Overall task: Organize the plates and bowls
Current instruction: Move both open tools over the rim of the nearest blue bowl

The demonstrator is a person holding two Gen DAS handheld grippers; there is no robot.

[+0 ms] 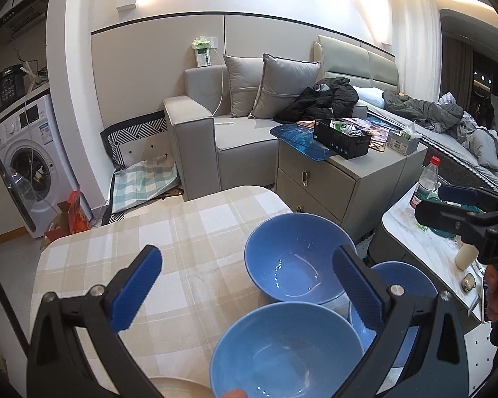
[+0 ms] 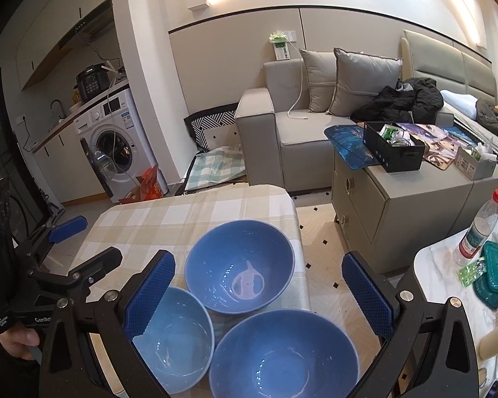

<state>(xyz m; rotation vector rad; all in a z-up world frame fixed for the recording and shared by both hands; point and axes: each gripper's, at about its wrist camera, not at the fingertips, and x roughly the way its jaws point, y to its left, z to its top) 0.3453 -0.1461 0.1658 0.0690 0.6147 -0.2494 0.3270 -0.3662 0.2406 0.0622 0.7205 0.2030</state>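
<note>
While we hover over the checked tablecloth (image 1: 123, 252) in the left wrist view, our left gripper (image 1: 245, 285) stands wide open and holds nothing. Three blue bowls sit bunched at the table's right end: the far bowl (image 1: 295, 258), the near bowl (image 1: 282, 348) and a third bowl (image 1: 411, 285) partly hidden behind our right finger. A pale rim, perhaps a plate (image 1: 179, 386), shows at the bottom edge; we cannot tell more. Our right gripper (image 1: 448, 205) hangs off to the right over the marble side table (image 1: 425, 248), its fingers parted and empty.

Seen from the right wrist, our right gripper (image 2: 259, 295) is spread wide and empty above the same bowls: far bowl (image 2: 239, 265), left bowl (image 2: 179, 335), near bowl (image 2: 282, 355). Our left gripper (image 2: 83, 242) waits to the left, open.

We judge nesting the bowls to be the step in hand. A grip does best pinching one rim wall, lifted straight up, then lowered centred into its neighbour.

Rims touch or nearly touch, so fingers have little room between them. The far bowl sits close to the table's right edge; open cloth lies to the left.
</note>
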